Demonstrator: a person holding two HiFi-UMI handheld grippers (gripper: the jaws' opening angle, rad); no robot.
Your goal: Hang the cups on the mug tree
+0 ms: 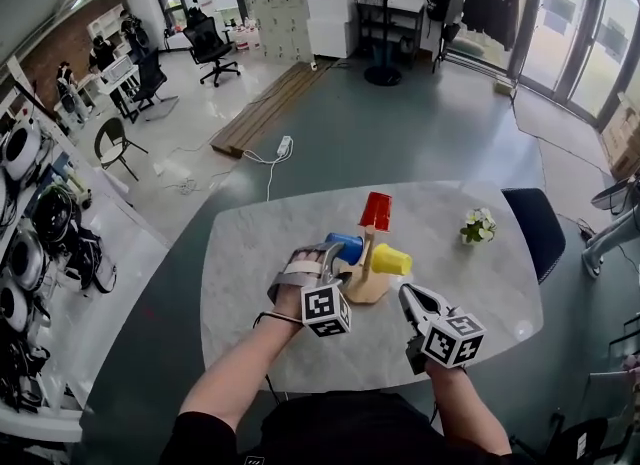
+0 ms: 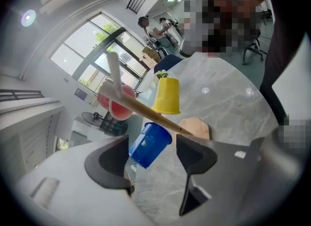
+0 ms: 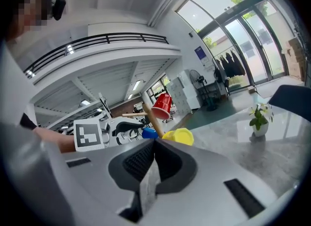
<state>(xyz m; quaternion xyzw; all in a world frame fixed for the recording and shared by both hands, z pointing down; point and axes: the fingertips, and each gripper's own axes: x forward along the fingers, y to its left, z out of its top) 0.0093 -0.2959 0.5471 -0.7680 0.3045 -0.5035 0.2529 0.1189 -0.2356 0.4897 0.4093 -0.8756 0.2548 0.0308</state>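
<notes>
**All three cups on the tree, left gripper open at the blue one**

- The mug tree (image 1: 366, 275) stands near the middle of the marble table (image 1: 250, 253), on a flat wooden base with slanted pegs.
- The red cup (image 1: 376, 211) sits upturned on the top peg, the blue cup (image 1: 347, 247) on a left peg and the yellow cup (image 1: 391, 259) on a right peg. Each peg goes in at the cup's mouth, which is what keeps the cup hanging.
- The left gripper (image 2: 153, 154) has its jaws wide apart. The blue cup lies in line with the gap, just beyond the tips, and neither pad touches it. This reads as a release, with the peg carrying the cup.
- The right gripper (image 3: 154, 145) has its jaws pressed together with nothing between them. It is held low at the near right of the table, well apart from the tree and likely parked out of the way.
- Contents: the red cup's inside shows in the left gripper view and is empty; the insides of the other two cups cannot be seen. A small vase (image 1: 479, 226) on the far right holds flowers.
- Judgement: hanging looks complete.
</notes>
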